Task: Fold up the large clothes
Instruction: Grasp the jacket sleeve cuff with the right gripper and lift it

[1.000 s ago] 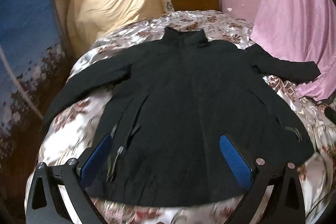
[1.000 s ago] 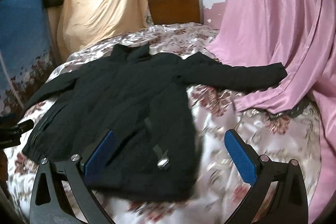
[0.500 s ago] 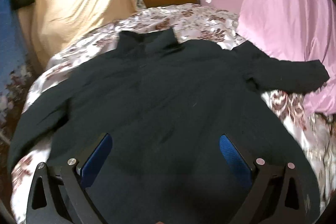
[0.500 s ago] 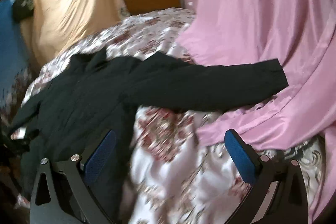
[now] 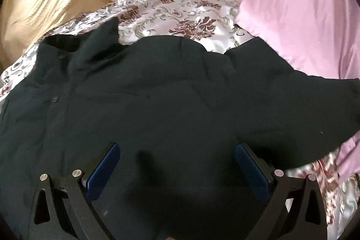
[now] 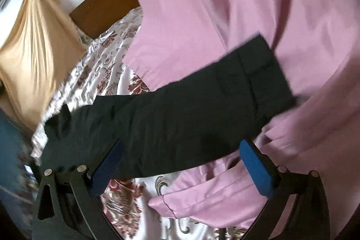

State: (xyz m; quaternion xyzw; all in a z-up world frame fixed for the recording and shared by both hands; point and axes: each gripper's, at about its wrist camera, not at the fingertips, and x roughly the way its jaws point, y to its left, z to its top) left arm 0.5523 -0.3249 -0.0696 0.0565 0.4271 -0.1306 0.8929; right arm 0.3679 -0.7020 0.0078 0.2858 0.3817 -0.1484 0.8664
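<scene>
**Lining up on the right sleeve for the first fold**

I have a black jacket spread front-up across the bed, collar toward the far left and body filling most of the left camera's view. My left claw hangs just above the jacket's chest with its blue pads spread wide and nothing between them. I cannot tell whether the pads touch the cloth.

My right claw is also wide open and empty. It sits over the sleeve, which runs out to the right with its cuff lying on the pink curtain that spills onto the bed's right side. The picture is smeared here, so the exact gap to the fabric is unclear.

As I judge it, the folding proper has not started: the jacket lies flat, both sleeves out. The step in hand is reaching for this right sleeve.

Next I want the right claw lowered near the cuff end, closed on the sleeve alone, then carried left across the chest. The risk I see is pinching the curtain together with the cuff, since the two overlap. The left claw can steady the body while the sleeve crosses.
</scene>
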